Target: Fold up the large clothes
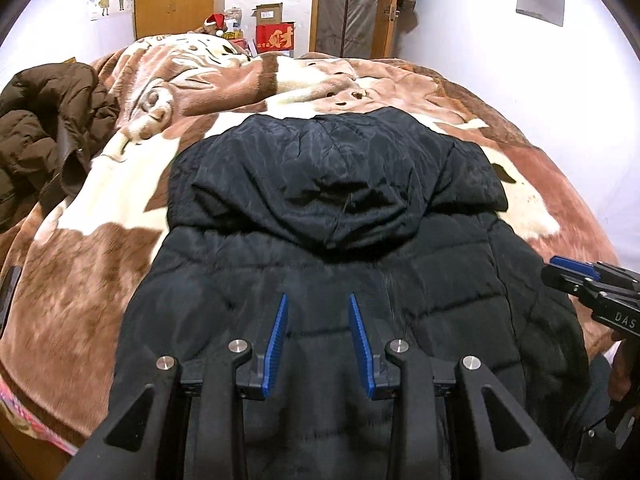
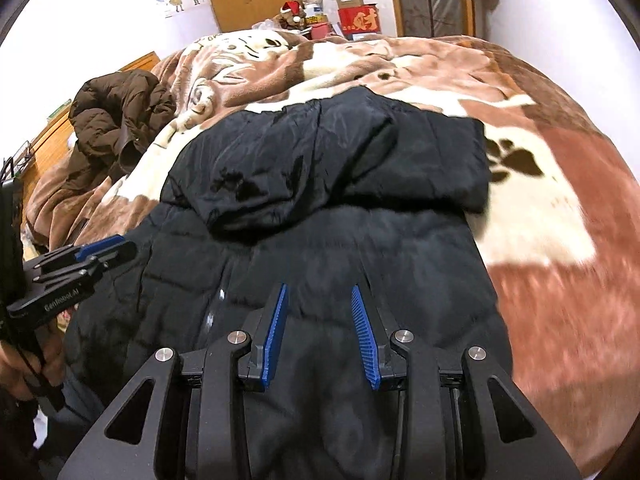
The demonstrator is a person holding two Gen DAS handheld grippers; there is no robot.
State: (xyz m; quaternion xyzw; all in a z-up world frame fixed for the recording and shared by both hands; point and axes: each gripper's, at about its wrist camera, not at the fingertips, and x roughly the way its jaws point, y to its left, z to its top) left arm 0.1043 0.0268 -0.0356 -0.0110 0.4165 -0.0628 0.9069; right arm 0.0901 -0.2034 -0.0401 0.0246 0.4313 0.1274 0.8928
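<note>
Blanket (image 1: 120, 248): brown and cream plush, covers the whole bed.

Black coat (image 1: 340, 220): quilted, hooded, spread flat on the blanket in the middle of the bed, hood (image 1: 344, 168) at the far end and lying on the coat's upper back.

Brown coat (image 1: 44, 120): crumpled heap at the left edge of the bed, well apart from the black coat.

Red box (image 1: 276, 38): beyond the bed, among clutter by the wall.

Left gripper (image 1: 318, 300): above the black coat, jaws partly apart, nothing between them.

Right gripper (image 2: 319, 292): likewise above the coat, partly apart, holding nothing.
</note>
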